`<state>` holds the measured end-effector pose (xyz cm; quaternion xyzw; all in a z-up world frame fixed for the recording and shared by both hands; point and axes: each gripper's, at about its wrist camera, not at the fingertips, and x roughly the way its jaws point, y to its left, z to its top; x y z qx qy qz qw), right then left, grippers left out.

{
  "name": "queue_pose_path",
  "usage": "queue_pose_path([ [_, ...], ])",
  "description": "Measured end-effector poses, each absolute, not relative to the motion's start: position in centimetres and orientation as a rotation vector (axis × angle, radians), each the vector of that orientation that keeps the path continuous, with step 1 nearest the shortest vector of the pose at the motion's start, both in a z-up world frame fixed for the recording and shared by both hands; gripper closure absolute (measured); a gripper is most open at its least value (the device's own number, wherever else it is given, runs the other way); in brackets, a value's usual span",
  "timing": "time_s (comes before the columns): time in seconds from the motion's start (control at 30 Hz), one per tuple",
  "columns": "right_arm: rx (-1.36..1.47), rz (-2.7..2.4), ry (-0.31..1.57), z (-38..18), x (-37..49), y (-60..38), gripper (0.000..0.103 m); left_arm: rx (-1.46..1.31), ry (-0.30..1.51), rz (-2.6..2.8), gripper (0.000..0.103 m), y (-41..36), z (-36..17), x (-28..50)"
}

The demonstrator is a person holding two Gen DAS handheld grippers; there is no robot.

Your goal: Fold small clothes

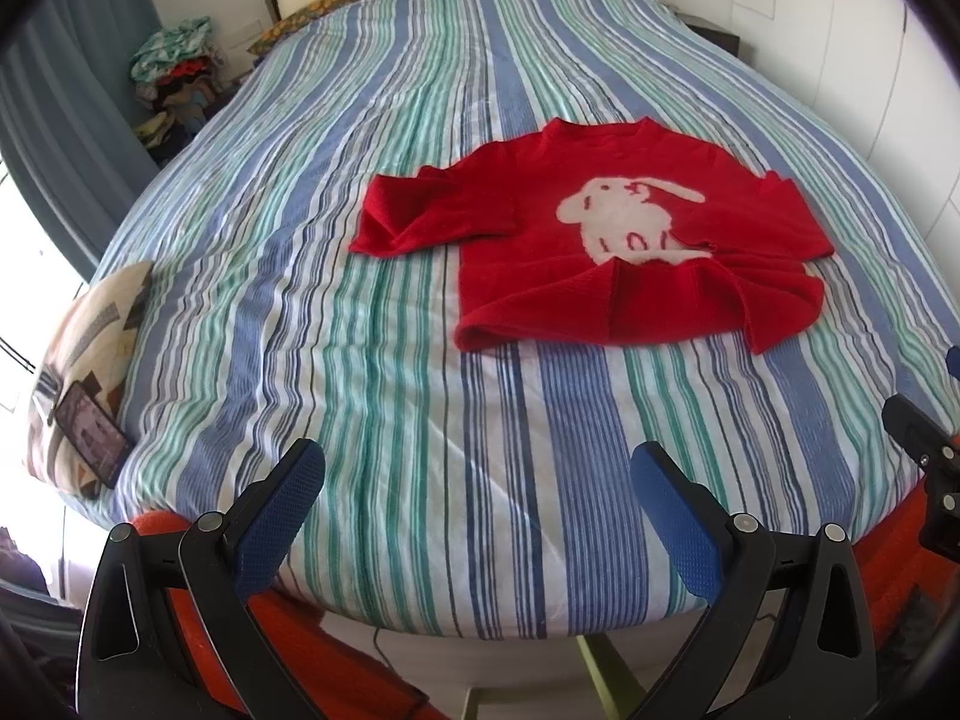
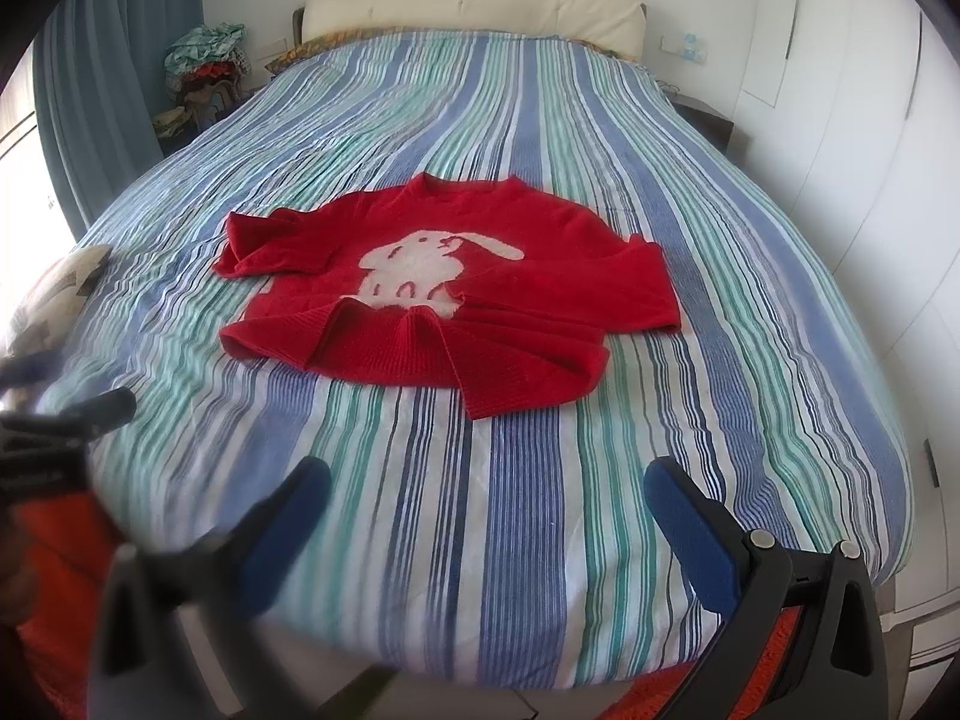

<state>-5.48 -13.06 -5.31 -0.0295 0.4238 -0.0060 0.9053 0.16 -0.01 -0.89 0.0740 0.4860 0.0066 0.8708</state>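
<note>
A small red sweater (image 1: 528, 228) with a white rabbit on its chest lies face up on the striped bed; it also shows in the right wrist view (image 2: 468, 300). Its hem is rumpled and partly turned up, and its left sleeve is bunched. My left gripper (image 1: 477, 462) is open and empty above the bed's near edge, well short of the sweater. My right gripper (image 2: 486, 477) is open and empty, also short of the sweater's hem. The right gripper's body shows at the right edge of the left wrist view (image 1: 924, 438).
The bed (image 1: 420, 390) has a blue, green and white striped cover. A patterned cushion (image 1: 90, 354) with a phone (image 1: 90, 432) on it sits at the bed's left edge. A pile of clothes (image 1: 174, 78) stands at the back left. White wardrobe doors (image 2: 870, 120) line the right.
</note>
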Motion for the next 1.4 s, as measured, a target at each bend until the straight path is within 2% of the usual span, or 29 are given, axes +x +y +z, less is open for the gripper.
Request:
queue_pose_path([
  [1.4, -0.203, -0.201, 0.941, -5.8, -5.0, -13.5, 0.0, 0.196, 1.043, 0.021, 0.001, -0.2, -2.6, -0.1],
])
